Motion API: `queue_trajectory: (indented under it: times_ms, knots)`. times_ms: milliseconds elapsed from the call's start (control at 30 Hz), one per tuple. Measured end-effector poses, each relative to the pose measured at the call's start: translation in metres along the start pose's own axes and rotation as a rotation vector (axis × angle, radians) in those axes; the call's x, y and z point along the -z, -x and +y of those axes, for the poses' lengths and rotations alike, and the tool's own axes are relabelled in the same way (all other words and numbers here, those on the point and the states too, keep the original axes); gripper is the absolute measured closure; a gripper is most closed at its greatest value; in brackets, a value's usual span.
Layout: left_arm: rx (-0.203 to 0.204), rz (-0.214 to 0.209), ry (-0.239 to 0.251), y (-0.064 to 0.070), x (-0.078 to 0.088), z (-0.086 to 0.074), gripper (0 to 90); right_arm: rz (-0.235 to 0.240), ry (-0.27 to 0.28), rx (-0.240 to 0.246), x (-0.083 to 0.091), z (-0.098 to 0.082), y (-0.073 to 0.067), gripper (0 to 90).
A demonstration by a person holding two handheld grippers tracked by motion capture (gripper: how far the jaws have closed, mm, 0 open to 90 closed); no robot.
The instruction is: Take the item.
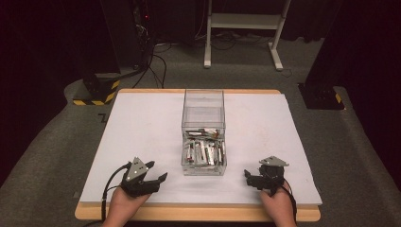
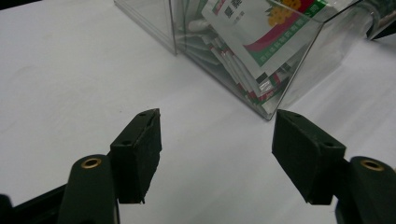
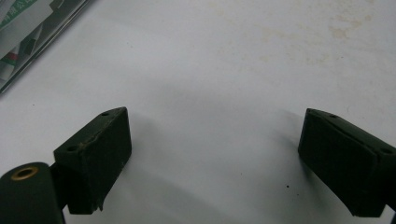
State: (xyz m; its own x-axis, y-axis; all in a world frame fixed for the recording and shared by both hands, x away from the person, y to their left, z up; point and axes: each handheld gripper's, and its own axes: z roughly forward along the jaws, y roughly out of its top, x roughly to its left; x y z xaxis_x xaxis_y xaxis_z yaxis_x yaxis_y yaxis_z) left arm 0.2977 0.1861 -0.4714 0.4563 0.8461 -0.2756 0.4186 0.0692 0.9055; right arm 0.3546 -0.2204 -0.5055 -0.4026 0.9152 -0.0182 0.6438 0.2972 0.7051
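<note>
Left hand-held gripper (image 1: 157, 173) rests on the white worktop (image 1: 142, 123) with its jaws spread and empty; the right hand-held gripper (image 1: 249, 176) rests likewise, also spread. Between them, nearer the person, stands the clear plastic box (image 1: 204, 127) with many small white sachets (image 1: 204, 152) inside. I judge that the work is only at its start: the next move calls for a reach to the box. From the left gripper view, red and green print on the sachets is readable, which the high view cannot give.
</note>
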Motion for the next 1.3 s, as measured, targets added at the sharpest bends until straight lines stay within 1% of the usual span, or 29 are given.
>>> queue_trajectory:
  times_ms: [33, 100, 133, 200, 267, 400, 467, 533, 667, 733, 767, 800, 867, 933, 1033, 1067, 1133, 1233, 1267, 1300]
  knots:
    - [-0.007, -0.003, 0.001, 0.000, 0.001, 0.001, 33.2, 0.000, 0.000, 0.000, 0.000, 0.000, 0.000, 9.3]
    - [0.006, -0.007, 0.015, 0.003, 0.001, 0.002, 33.2, 0.000, 0.000, 0.000, 0.000, 0.000, 0.000, 9.3]
    - [-0.005, -0.010, 0.015, 0.003, 0.002, 0.003, 33.2, 0.000, 0.000, 0.001, 0.000, 0.000, 0.000, 9.3]
    - [0.004, -0.014, 0.024, 0.005, 0.003, 0.003, 33.2, 0.000, 0.000, 0.001, 0.000, 0.000, 0.000, 9.3]
    - [-0.005, -0.015, 0.024, 0.006, 0.004, 0.004, 32.6, 0.000, 0.000, 0.001, 0.000, 0.000, 0.000, 9.3]
    - [0.009, -0.017, 0.043, 0.008, 0.004, 0.006, 31.6, 0.000, 0.002, 0.000, 0.000, 0.000, 0.000, 9.3]
    - [-0.002, -0.019, 0.044, 0.007, 0.005, 0.007, 31.3, 0.000, 0.002, 0.000, 0.000, 0.000, 0.000, 9.3]
    - [0.019, -0.022, 0.060, 0.007, 0.005, 0.008, 31.4, 0.000, 0.001, -0.002, 0.000, 0.000, 0.000, 9.3]
    - [0.024, -0.032, 0.065, 0.008, 0.006, 0.011, 31.4, 0.000, 0.002, 0.001, 0.000, 0.000, 0.000, 9.3]
    - [0.039, -0.039, 0.078, 0.010, 0.005, 0.013, 31.6, 0.000, 0.002, 0.000, 0.000, 0.000, 0.000, 9.3]
    - [0.034, -0.039, 0.075, 0.010, 0.006, 0.014, 31.6, 0.000, 0.001, -0.002, 0.000, 0.000, 0.000, 9.3]
    - [0.042, -0.042, 0.080, 0.011, 0.005, 0.015, 31.7, 0.000, 0.002, -0.001, 0.000, 0.000, 0.000, 9.3]
    - [0.037, -0.039, 0.085, 0.012, 0.005, 0.018, 31.8, 0.000, 0.002, -0.001, 0.000, 0.000, 0.000, 9.3]
    - [0.048, -0.042, 0.093, 0.013, 0.004, 0.020, 31.9, 0.000, 0.002, -0.002, 0.000, 0.000, 0.000, 9.3]
    - [0.045, -0.045, 0.089, 0.015, 0.003, 0.023, 32.1, 0.002, 0.001, -0.001, 0.000, 0.000, 0.000, 9.3]
    - [0.054, -0.046, 0.093, 0.016, 0.002, 0.024, 32.1, 0.002, 0.001, -0.002, 0.000, 0.000, 0.000, 9.3]
    - [0.058, -0.050, 0.100, 0.018, 0.000, 0.026, 32.2, 0.001, 0.001, -0.002, 0.000, 0.000, 0.000, 9.3]
    - [0.043, -0.050, 0.100, 0.021, -0.002, 0.030, 32.2, 0.002, 0.001, -0.001, 0.000, 0.000, 0.000, 9.3]
    - [0.057, -0.049, 0.111, 0.023, -0.003, 0.032, 32.3, 0.002, 0.001, -0.001, 0.000, 0.000, 0.000, 9.3]
    - [0.049, -0.051, 0.106, 0.023, -0.003, 0.033, 32.4, 0.001, 0.002, -0.001, 0.000, 0.000, 0.000, 9.3]
